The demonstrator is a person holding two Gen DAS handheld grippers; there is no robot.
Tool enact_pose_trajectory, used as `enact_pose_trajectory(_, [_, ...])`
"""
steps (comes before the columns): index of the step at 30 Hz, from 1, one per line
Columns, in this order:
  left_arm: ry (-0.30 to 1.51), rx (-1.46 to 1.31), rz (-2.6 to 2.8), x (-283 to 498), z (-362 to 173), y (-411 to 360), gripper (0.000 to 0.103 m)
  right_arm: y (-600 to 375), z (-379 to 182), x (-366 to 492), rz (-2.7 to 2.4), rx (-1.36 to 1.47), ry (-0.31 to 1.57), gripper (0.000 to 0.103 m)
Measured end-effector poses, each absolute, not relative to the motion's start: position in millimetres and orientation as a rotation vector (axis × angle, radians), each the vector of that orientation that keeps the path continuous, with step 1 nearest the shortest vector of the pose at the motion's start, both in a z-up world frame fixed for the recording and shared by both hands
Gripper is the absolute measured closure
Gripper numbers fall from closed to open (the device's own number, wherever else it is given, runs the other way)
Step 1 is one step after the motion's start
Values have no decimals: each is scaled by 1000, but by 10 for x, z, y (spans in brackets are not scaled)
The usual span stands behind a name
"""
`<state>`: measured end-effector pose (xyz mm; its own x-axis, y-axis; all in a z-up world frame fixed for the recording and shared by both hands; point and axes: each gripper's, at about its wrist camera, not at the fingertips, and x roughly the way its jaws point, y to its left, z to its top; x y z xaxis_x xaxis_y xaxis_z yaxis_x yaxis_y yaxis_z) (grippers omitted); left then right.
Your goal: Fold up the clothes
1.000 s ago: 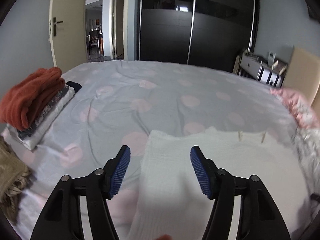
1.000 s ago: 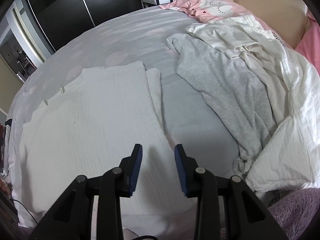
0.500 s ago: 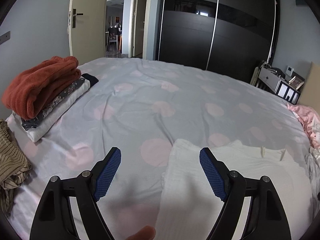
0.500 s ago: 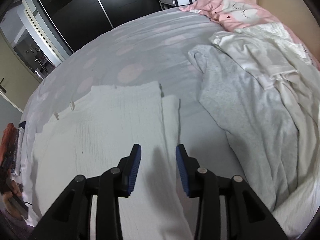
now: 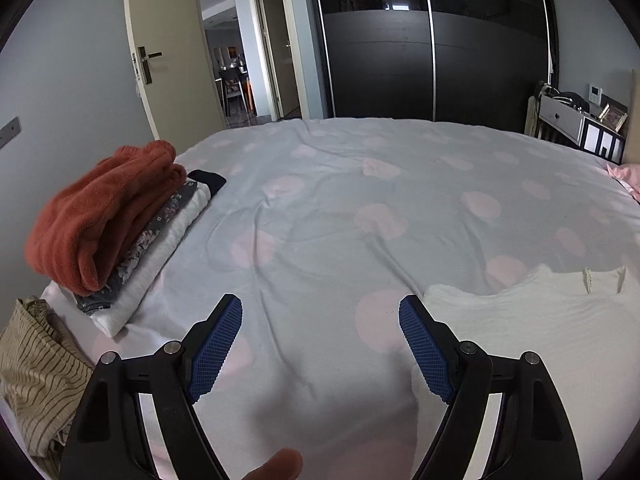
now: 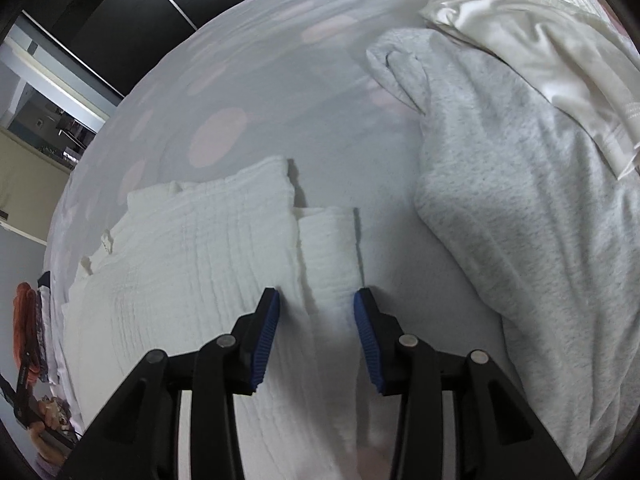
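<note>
Fingers of left gripper (image 5: 320, 322) spread wide, right gripper (image 6: 316, 304) apart over white garment (image 6: 192, 264); no writing readable.

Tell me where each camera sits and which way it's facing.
Left wrist: on the left gripper, facing across the bed toward the wardrobe; its open fingers and a fingertip show.
Right wrist: on the right gripper, angled steeply down at the white garment; its fingers show, open.
Shared: the white garment and folded stack.
</note>
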<state>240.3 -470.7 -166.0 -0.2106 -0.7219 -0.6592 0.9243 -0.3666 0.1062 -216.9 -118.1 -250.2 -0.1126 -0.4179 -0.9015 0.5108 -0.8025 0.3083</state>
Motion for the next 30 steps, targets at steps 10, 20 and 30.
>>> enact_pose_trajectory(10, [462,741,-1832,2546,-1569,-4753,21,-1391,-2139,-1988,-2005,1503,227,95])
enact_pose_trajectory(20, [583,677,-1793,2880,-1426,-4786,21,-1865,-1093,-1427,-1951,1361,293,95])
enact_pose_trajectory(30, [647,629,-1754,3183,-1331,-4788,21,-2926,-575,-455,-1769,1301,368,95])
